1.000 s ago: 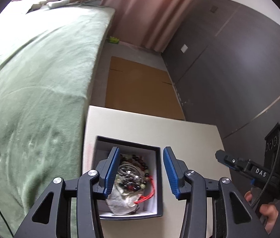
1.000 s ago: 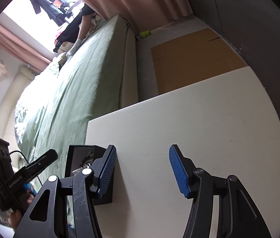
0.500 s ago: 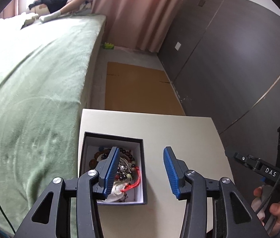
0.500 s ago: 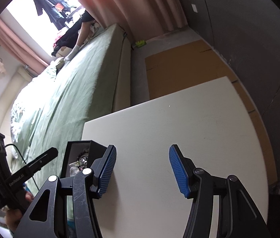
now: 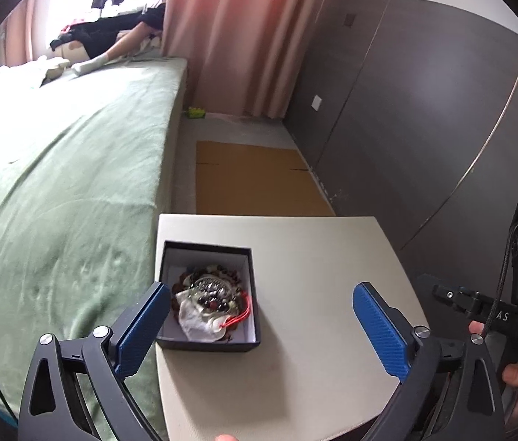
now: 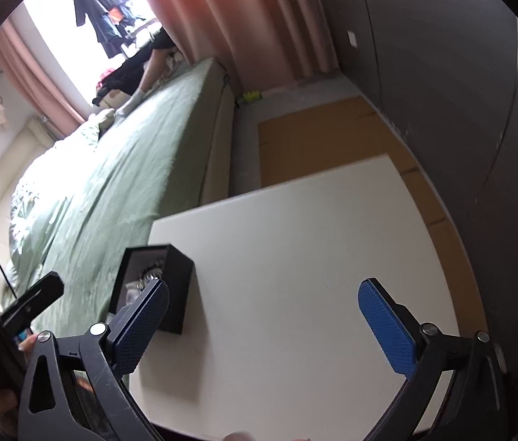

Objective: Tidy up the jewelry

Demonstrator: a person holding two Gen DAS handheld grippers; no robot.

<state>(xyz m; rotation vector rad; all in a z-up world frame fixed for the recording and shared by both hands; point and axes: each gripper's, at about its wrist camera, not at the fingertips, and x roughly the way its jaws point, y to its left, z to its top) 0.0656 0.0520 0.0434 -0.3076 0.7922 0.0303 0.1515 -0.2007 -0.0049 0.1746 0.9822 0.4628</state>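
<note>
Left wrist cam: above table's near edge, tilted down, facing curtain. Right wrist cam: lower, rolled, right of it, aimed left-forward. Overlap: table, jewelry box, bed, cardboard.

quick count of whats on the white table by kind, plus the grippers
black jewelry box: 1
pile of tangled jewelry inside it, pieces too tangled to count: 1
hand-held gripper: 2, left and right, both open
total: 4

Matt black box, glossy beads, smooth matt cream table, soft green cloth bedspread.
</note>
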